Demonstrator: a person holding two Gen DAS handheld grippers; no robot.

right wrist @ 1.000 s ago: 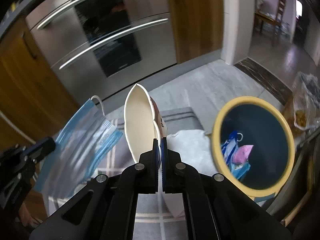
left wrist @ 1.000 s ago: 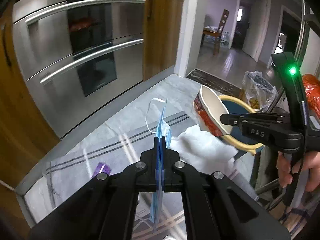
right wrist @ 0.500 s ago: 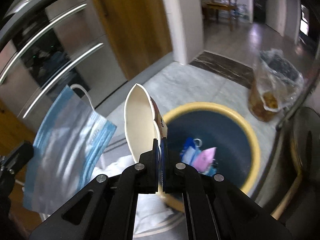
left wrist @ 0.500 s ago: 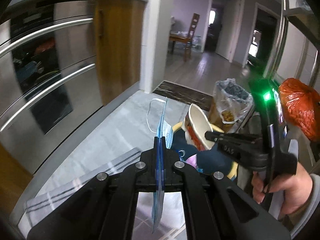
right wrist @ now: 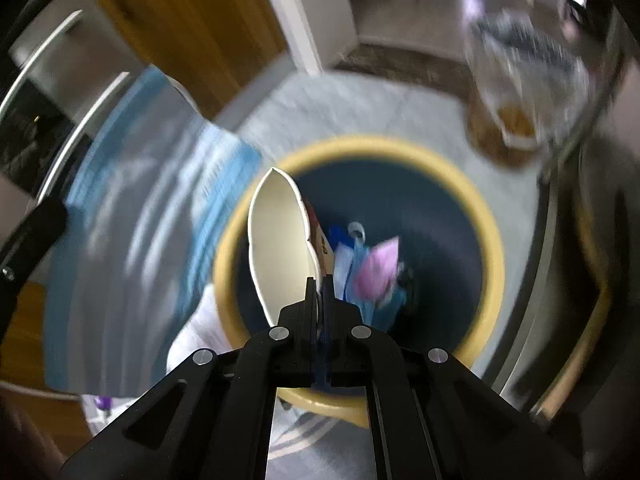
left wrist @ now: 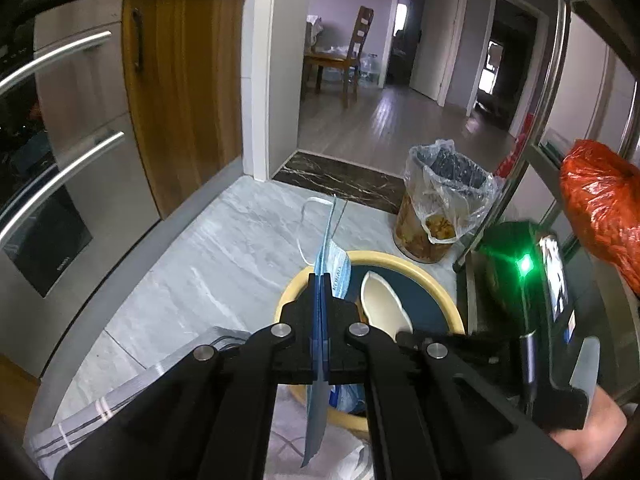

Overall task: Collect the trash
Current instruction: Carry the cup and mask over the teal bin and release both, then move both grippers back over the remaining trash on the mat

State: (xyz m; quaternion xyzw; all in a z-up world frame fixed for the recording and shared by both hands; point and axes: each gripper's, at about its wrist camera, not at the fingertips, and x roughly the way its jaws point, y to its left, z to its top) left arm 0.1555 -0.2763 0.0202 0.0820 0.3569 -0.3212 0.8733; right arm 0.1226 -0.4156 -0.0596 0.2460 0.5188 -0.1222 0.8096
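Note:
My left gripper (left wrist: 320, 280) is shut on a blue face mask (left wrist: 325, 240), which stands edge-on over the near left rim of the yellow-rimmed bin (left wrist: 416, 272). My right gripper (right wrist: 319, 282) is shut on the wall of a squashed paper cup (right wrist: 276, 248) and holds it above the mouth of the bin (right wrist: 496, 248). Inside the dark bin lie a pink wrapper (right wrist: 378, 268) and blue scraps. In the left wrist view the cup (left wrist: 382, 304) hangs over the bin, just right of the mask. The mask (right wrist: 140, 208) shows blurred at left in the right wrist view.
A small bin lined with a clear bag (left wrist: 440, 204) stands beyond the yellow one, near a dark door mat (left wrist: 340, 178). Steel oven drawers (left wrist: 60, 168) and a wooden cabinet (left wrist: 184, 80) line the left. An orange bag (left wrist: 600, 208) hangs at right. A grey rug (left wrist: 120, 396) lies below.
Both grippers swung right, away from the oven, and now hang over the yellow-rimmed bin. The mask and the cup stay gripped. The right gripper tilted further downward over the bin's mouth.

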